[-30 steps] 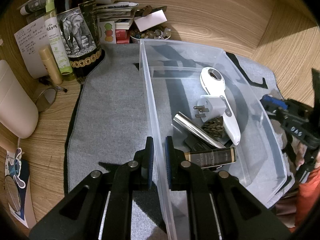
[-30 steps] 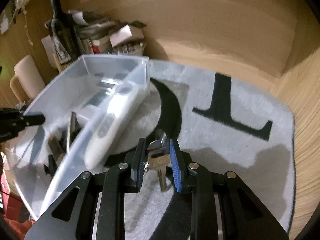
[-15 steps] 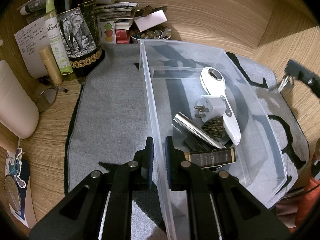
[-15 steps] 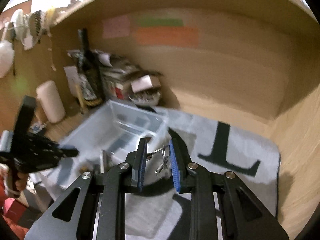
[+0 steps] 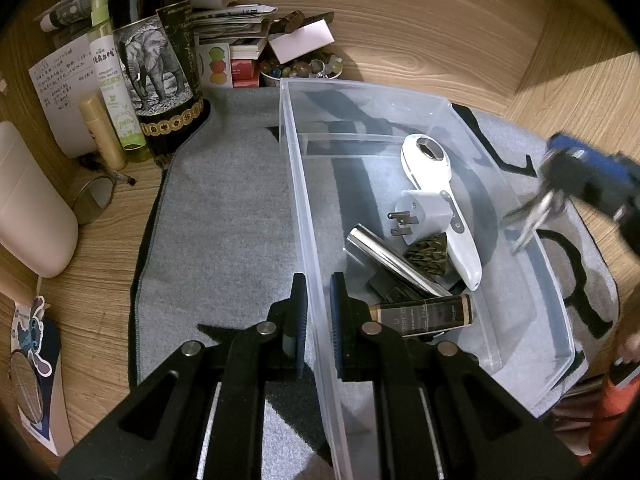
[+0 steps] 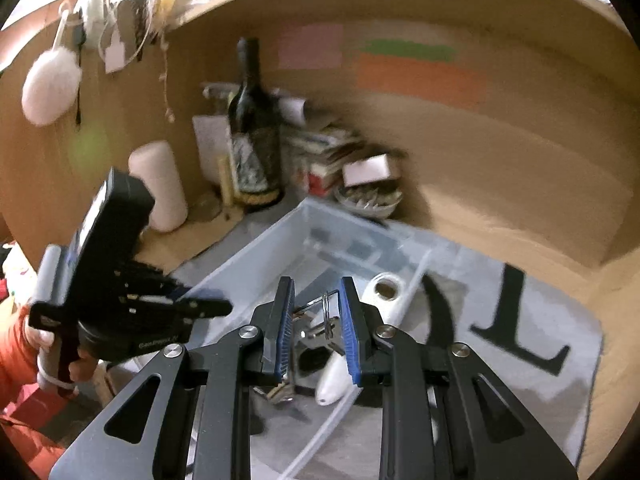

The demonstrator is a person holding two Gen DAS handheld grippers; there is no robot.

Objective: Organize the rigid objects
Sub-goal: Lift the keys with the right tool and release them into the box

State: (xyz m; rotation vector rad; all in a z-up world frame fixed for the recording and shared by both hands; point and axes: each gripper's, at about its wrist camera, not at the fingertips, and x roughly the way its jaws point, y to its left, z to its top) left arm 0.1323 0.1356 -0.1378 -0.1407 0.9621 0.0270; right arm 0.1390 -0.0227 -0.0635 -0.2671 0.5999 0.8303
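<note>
A clear plastic bin (image 5: 516, 208) stands on a grey mat (image 5: 224, 216). It holds a white handheld device (image 5: 440, 196), a white plug adapter (image 5: 424, 212), a silver tube (image 5: 392, 260), a dark patterned cone and a dark labelled tube (image 5: 424, 314). My left gripper (image 5: 318, 312) is shut on the bin's near left wall. My right gripper (image 6: 316, 328) is shut on a bunch of keys (image 6: 320, 326) and holds it above the bin's right side; it shows blurred in the left wrist view (image 5: 576, 176), keys (image 5: 536, 212) hanging.
A wine bottle in an elephant-print tin (image 5: 160, 64), spray bottles, papers and a bowl of small stones (image 5: 304, 68) crowd the back left. A cream cylinder (image 5: 28, 208) stands at the left. Wooden walls enclose the desk.
My right gripper has lifted the keys off the mat and swung them left, over the bin's right wall. My left gripper and the bin have not moved.
</note>
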